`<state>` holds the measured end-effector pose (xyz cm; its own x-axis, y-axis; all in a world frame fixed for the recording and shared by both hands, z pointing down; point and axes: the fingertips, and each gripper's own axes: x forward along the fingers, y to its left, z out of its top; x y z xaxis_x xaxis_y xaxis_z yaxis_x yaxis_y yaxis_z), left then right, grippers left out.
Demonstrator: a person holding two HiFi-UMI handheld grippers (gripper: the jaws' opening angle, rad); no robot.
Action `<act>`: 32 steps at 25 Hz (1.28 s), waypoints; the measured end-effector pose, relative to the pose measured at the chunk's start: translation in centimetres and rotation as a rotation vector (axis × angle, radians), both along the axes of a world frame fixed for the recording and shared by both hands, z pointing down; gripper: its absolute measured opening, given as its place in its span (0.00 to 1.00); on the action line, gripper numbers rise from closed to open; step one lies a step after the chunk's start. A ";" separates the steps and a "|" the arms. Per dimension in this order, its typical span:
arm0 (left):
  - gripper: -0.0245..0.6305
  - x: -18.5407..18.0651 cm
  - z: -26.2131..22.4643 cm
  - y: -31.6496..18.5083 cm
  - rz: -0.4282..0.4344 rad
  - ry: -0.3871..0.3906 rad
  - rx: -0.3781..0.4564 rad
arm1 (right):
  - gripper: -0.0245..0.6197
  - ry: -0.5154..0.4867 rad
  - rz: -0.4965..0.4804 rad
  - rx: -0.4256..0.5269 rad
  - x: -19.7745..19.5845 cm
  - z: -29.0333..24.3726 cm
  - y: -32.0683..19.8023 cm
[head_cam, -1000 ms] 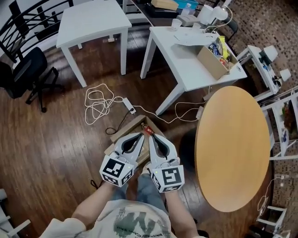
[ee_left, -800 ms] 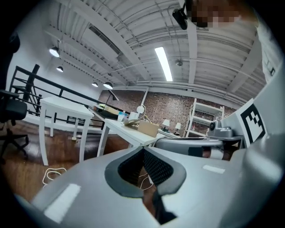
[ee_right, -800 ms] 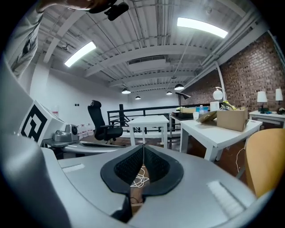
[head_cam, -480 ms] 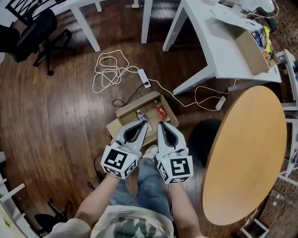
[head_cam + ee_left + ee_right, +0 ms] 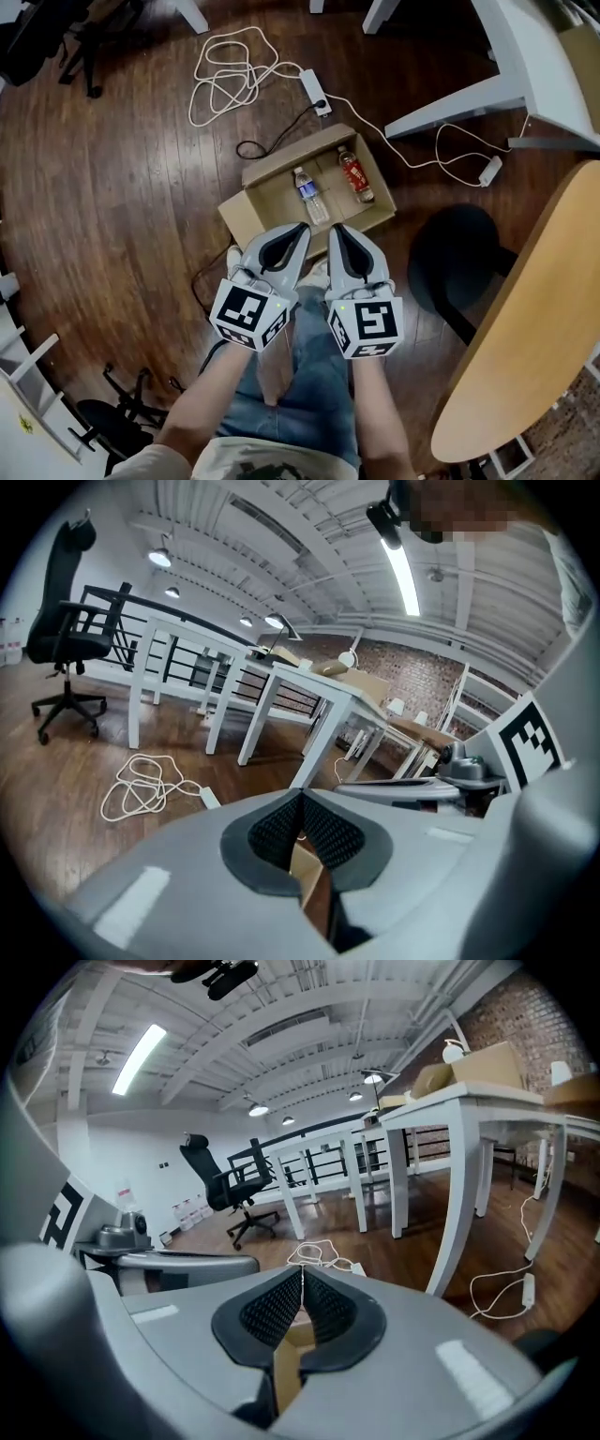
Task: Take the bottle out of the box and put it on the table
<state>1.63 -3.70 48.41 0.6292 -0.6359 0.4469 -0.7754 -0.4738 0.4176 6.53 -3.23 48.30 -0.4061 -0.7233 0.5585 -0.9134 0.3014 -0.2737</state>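
Your closed, empty left gripper (image 5: 301, 227) and right gripper (image 5: 336, 228) have dropped to the open brown cardboard box's (image 5: 274, 187) near edge, nearing the clear blue-labelled plastic bottle (image 5: 308, 195).

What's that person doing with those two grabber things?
A person holds the left gripper and the right gripper side by side, both shut and empty, at the near edge of an open cardboard box on the floor. A blue-label bottle and a red-label bottle lie inside, untouched. The wooden table is on the right.
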 end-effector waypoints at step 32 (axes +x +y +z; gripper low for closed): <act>0.04 -2.9 31.0 0.3 0.162 -0.059 -0.197 | 0.34 0.061 -0.216 -0.450 -4.9 42.2 1.0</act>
<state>-1.30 -3.35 79.42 0.6851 -0.4258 0.5910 -0.7216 -0.5075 0.4709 1.68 -2.26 90.49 -0.4766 -0.3087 0.8232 -0.8617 0.3497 -0.3677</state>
